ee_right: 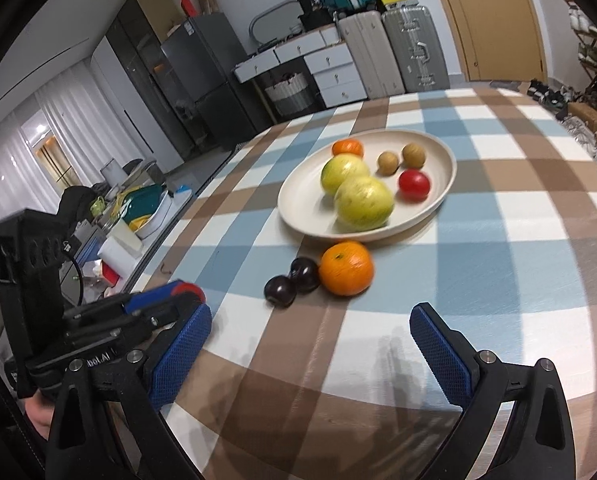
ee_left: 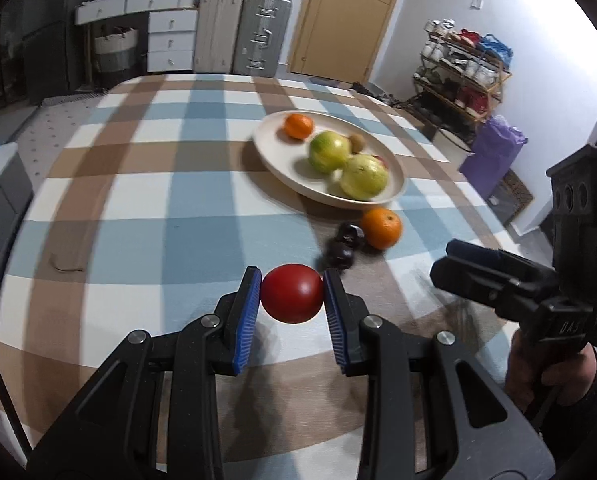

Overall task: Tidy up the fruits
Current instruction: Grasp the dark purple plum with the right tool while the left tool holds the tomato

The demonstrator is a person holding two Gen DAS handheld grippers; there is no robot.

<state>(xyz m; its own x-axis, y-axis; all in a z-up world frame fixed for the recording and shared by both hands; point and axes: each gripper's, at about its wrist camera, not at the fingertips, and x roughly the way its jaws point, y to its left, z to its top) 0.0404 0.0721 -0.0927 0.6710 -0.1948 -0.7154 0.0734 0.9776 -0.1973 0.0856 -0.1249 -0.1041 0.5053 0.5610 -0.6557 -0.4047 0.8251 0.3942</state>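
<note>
My left gripper [ee_left: 292,299] is shut on a red tomato [ee_left: 292,298], held above the checked tablecloth; its blue pads press both sides. In the right wrist view the same gripper [ee_right: 182,296] shows at the left with the tomato [ee_right: 188,291] peeking out. My right gripper [ee_right: 310,344] stands open with nothing between its fingers. Ahead of it lie an orange [ee_right: 346,267] and two dark plums [ee_right: 294,280] on the cloth. The cream plate [ee_right: 438,200] holds two green-yellow apples [ee_right: 362,202], a small orange [ee_right: 347,147], two brown kiwis [ee_right: 400,159] and a red tomato [ee_right: 413,184].
The plaid-covered table [ee_left: 158,200] ends at a rounded far edge. Suitcases [ee_left: 258,36] and white drawers [ee_left: 170,40] stand beyond it. A shoe rack [ee_left: 462,80] and a purple bag [ee_left: 492,156] are off to the right. A cluttered counter [ee_right: 130,208] runs along the left.
</note>
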